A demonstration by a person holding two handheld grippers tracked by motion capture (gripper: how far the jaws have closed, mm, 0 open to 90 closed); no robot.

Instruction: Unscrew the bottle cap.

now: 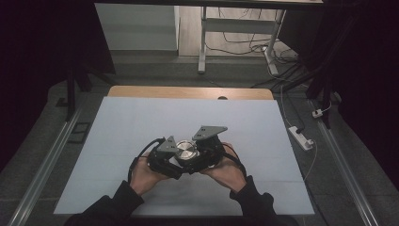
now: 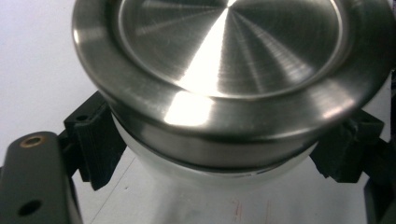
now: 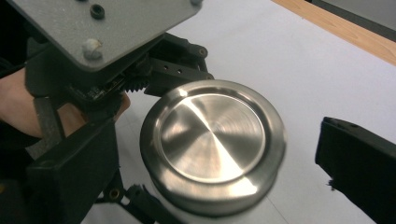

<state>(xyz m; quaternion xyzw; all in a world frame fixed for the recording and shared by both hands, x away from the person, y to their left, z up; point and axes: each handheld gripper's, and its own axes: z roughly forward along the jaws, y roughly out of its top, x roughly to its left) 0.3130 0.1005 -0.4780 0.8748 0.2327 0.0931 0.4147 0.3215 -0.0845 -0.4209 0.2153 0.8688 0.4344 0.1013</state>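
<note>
Near the bench's [image 1: 141, 117] front edge, the left tool [image 2: 212, 154] clamps the white container [image 2: 210, 175] below its steel lid [image 2: 224, 60]; the right tool [image 3: 196, 186], jaws wide astride it, must next close squarely on the lid.

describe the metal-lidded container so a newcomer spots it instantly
Start at the white table mat; near its front edge two hands meet. Between them stands the container, white-bodied, gripped below its lid by the left gripper, with the right gripper beside it. Its round, shiny steel lid is the scene's only bright metal disc.
</note>
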